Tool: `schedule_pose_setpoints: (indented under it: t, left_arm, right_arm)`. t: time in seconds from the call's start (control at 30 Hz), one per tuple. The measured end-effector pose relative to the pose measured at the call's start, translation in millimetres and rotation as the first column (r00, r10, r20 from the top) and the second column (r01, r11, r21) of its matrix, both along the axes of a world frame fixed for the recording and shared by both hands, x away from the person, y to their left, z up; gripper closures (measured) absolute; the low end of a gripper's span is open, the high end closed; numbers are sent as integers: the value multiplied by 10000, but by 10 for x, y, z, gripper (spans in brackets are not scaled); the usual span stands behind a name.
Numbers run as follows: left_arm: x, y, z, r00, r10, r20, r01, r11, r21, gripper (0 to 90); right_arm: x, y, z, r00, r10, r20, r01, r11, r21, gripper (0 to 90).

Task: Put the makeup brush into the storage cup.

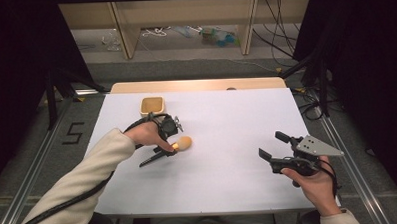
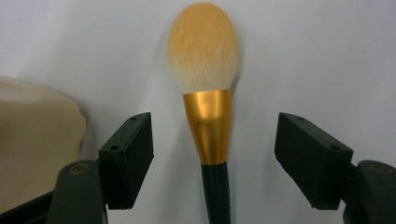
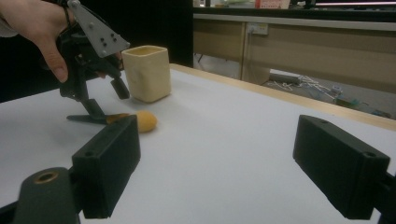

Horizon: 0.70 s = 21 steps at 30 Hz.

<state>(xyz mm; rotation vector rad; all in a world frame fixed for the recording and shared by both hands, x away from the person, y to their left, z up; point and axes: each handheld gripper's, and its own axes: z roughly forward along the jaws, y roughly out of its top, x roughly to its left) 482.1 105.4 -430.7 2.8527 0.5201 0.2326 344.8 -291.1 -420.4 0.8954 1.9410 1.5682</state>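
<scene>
Floor mark "5" point(image 1: 74, 132), unbranded makeup brush point(image 2: 205, 93) btwn left hand-held gripper point(image 2: 212, 154) pads

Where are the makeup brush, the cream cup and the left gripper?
makeup brush point(image 2: 203, 46), left gripper view, on its orange bristle head.
cream cup point(image 3: 148, 74), right gripper view, on its front wall.
left gripper point(image 2: 213, 158), left gripper view, midway between its open jaws, over the brush handle.

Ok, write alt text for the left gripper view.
A makeup brush with an orange-tipped head, gold ferrule and dark handle lies on a white table, centred between the open black jaws of the left hand-held gripper, which do not touch it. A cream sleeve shows at left.
</scene>
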Motion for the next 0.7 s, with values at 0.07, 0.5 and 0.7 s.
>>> schedule_pose_setpoints:
  t: [0.07, 0.5, 0.7]
  left_arm:
    - [3, -2, -19, 9999, -52, -122, 53, 9999, 113, 289]
    - [31, 8, -67, 9990, 287, -341, -267, 9980, 567, 347]
    - [60, 17, -93, 9990, 324, -292, -305, 9975, 639, 389]
  right_arm:
    - [0, 4, 0, 10000, 2, 34, -2, 10000, 42, 160]
    - [3, 4, -5, 10000, -24, 25, 24, 10000, -13, 160]
    - [2, -1, -2, 9999, 51, -121, -52, 9999, -122, 160]
